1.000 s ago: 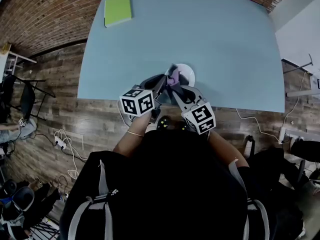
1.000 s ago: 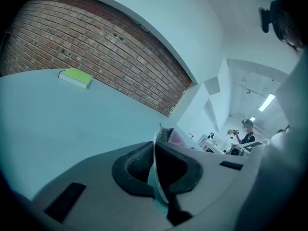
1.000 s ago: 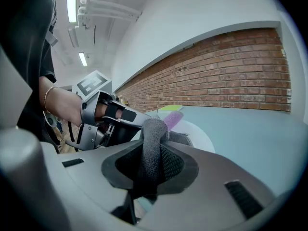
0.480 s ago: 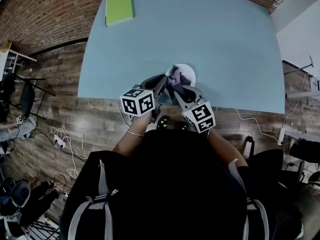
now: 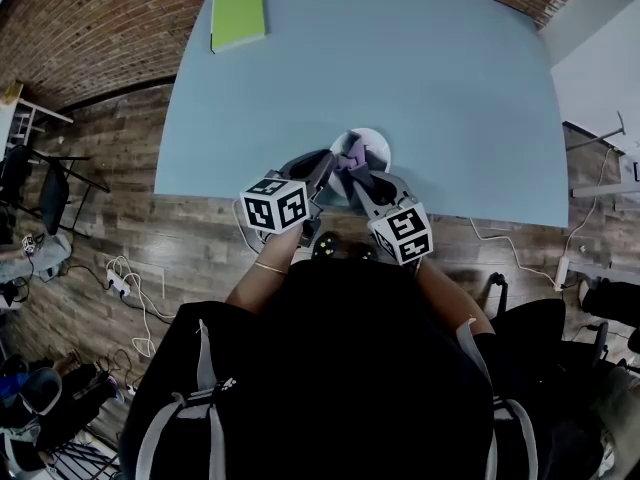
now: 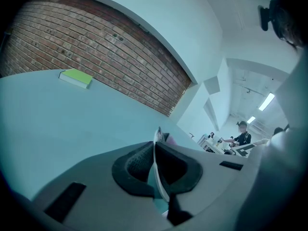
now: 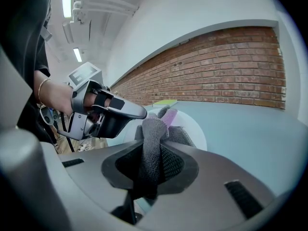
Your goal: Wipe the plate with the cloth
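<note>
Step in hand: wiping. My left gripper clamps the plate rim at the table's 6 o'clock edge. My right gripper clamps the cloth over the plate. Next, likely: sweep cloth toward 12 o'clock, plate held firm.

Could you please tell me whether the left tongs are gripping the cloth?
No, the left tongs are shut on the rim of the white plate, while the grey cloth sits pinched in the right tongs.
</note>
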A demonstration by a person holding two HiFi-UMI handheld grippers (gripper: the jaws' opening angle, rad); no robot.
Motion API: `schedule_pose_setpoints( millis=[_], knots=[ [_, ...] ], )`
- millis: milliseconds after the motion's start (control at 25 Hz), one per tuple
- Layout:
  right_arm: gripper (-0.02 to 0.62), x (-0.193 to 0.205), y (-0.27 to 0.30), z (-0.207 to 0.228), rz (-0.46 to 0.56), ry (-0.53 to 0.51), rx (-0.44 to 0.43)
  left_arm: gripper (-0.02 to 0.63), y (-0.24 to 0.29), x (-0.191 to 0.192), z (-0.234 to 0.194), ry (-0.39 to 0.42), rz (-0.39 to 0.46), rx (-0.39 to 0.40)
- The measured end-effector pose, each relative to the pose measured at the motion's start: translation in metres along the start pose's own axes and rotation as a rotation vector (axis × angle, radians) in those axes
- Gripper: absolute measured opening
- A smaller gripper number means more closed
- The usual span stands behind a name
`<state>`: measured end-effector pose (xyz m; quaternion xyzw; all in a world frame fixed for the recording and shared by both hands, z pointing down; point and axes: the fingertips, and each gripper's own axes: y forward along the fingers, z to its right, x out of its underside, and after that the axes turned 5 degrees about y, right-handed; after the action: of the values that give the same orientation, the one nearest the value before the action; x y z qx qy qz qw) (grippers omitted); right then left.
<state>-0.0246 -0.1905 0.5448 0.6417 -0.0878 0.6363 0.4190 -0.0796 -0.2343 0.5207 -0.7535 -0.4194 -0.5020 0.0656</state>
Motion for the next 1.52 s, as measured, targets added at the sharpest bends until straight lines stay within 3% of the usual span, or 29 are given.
schedule_pose_setpoints(
  millis=[160,440,720,920,1120,1360,1520],
  knots=[
    [0.066,0.002,-0.002,0.005,-0.008,0.021,0.024,0.02,-0.001,0.001,-0.001,-0.001,0.002,-0.003],
    [0.066,0.013,-0.011,0.04,-0.019,0.099,0.145,0.02,-0.004,0.0,-0.003,-0.004,0.002,-0.003],
    [0.066,0.019,-0.014,0.05,-0.024,0.12,0.176,0.02,-0.003,-0.001,-0.004,-0.002,0.001,0.001],
    [0.066,0.02,-0.015,0.05,-0.028,0.125,0.169,0.02,-0.004,0.0,-0.004,0.001,0.005,-0.004],
    [0.066,0.001,-0.021,0.044,0.034,0.125,0.162,0.02,-0.004,0.001,-0.004,0.0,0.008,-0.006],
    [0.066,-0.038,-0.018,0.013,0.124,0.045,0.068,0.02,-0.004,0.0,-0.005,0.004,0.009,-0.007],
    [0.066,-0.047,-0.01,-0.005,0.127,-0.007,0.006,0.02,-0.002,0.0,-0.002,0.007,0.009,-0.006]
  ],
)
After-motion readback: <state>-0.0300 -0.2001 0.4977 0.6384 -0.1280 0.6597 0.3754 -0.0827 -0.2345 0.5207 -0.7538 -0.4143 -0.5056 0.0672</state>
